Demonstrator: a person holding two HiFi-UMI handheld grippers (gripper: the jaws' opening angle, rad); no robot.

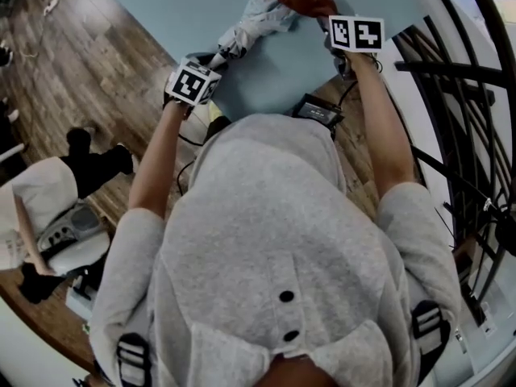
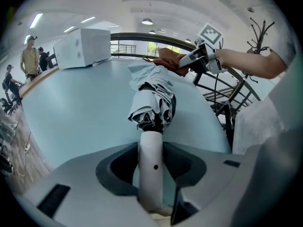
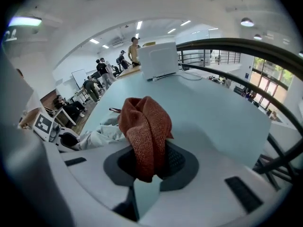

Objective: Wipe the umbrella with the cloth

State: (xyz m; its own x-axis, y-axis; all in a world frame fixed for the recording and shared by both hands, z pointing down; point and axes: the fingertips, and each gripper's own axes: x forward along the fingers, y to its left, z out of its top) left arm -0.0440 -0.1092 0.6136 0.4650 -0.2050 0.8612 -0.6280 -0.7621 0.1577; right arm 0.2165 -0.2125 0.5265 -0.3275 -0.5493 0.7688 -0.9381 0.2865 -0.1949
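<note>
L: left gripper (image 2: 150, 170) has its jaws clamped on the white cylindrical handle of a folded grey-white fabric umbrella (image 2: 154, 98) with black patterning. A small dark dot shows on the handle right between the jaws. The handle's butt end is hidden behind the gripper body.

The bunched canopy runs straight ahead of the L jaws, lying on the pale blue table (image 2: 71, 112). Its far tip is covered by the rust-red knitted cloth (image 3: 144, 126).

R: right gripper (image 3: 147, 167) has its jaws closed on that cloth. The folded wad stands up out of the jaws, and its lower end is lost down between them. In the left gripper view the cloth rests on the umbrella's far end. In the right gripper view the umbrella lies just left of the R jaws.

Print: the only clear print is the black-and-white square patterns on the marker cubes (image 1: 355, 32), which carry no letters. A flat black device (image 1: 317, 110) sits at the table edge behind both grippers; anything on its face is too small to read.

A plain white box (image 3: 158, 60) stands far ahead of the R jaws and ahead-left of the L jaws, with no label legible.

Head view: the person's grey hooded top (image 1: 274, 240) blocks the near table, and the umbrella's far end is cut off by the frame top. A dark curved railing (image 2: 142, 36) runs beyond the table. Bkgd people (image 3: 102, 70) are too small for detail.
</note>
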